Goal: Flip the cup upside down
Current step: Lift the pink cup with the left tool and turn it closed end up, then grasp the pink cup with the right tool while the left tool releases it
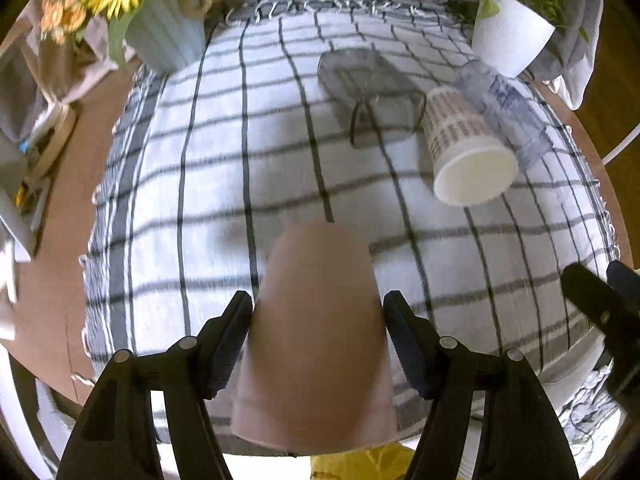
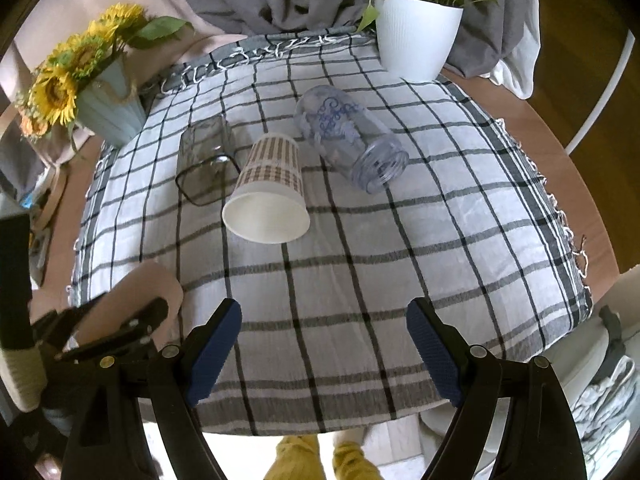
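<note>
My left gripper (image 1: 318, 320) has its fingers clamped on a pink cup (image 1: 316, 332); my right gripper (image 2: 324, 344) has its fingers spread apart, holding nothing.

I see the pink cup at the near edge of the surface, over the checked cloth (image 2: 360, 264). Toward the far edge three containers lie on their sides: a clear glass (image 2: 206, 152), a patterned paper cup (image 2: 270, 184) showing a bare white inside, and a clear blue-printed jar (image 2: 348, 136). A sunflower vase (image 2: 110, 110) and a potted plant (image 2: 416, 36) occupy the far corners.
</note>
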The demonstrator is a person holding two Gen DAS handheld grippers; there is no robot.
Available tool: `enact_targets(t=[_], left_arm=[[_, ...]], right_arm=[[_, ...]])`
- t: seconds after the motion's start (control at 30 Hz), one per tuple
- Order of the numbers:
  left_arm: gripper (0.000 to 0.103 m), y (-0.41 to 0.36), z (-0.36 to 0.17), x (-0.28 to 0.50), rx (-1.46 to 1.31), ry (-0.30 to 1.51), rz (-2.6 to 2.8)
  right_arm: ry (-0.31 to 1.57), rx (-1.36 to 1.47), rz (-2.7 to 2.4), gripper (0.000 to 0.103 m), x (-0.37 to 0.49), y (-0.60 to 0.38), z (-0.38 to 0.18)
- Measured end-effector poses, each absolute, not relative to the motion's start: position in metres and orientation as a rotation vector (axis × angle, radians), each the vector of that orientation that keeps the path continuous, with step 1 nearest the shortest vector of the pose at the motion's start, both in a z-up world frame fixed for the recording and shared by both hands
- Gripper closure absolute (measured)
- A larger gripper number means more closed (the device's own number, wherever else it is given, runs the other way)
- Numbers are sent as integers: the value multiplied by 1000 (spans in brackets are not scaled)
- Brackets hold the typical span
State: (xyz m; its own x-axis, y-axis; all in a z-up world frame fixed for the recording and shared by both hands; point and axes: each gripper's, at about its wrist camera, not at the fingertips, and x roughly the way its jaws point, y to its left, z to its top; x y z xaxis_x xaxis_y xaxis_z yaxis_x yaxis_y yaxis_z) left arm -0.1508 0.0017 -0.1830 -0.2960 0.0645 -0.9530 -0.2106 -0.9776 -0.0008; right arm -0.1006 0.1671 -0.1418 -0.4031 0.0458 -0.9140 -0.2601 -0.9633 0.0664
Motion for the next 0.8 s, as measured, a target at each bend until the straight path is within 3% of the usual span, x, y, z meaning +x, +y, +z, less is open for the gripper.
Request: enact_targets(t=[0.47,0.53,0.6,0.8], left_arm=[[35,-3,-189,-156,-1764,131,2380],[31,-2,-190,-157,-1775,144,2379],[17,-1,-190,-159,-1786,161,2384],[14,-5,-180,-157,-1771,145,2398]], right_arm=[[278,-1612,2473,19,-100,160,-143],[277,-1614,2474,19,-101,159,-142],[282,-1619,2475,19,-102,158,-142],[288,-1625,2483,19,-101,155,-137]])
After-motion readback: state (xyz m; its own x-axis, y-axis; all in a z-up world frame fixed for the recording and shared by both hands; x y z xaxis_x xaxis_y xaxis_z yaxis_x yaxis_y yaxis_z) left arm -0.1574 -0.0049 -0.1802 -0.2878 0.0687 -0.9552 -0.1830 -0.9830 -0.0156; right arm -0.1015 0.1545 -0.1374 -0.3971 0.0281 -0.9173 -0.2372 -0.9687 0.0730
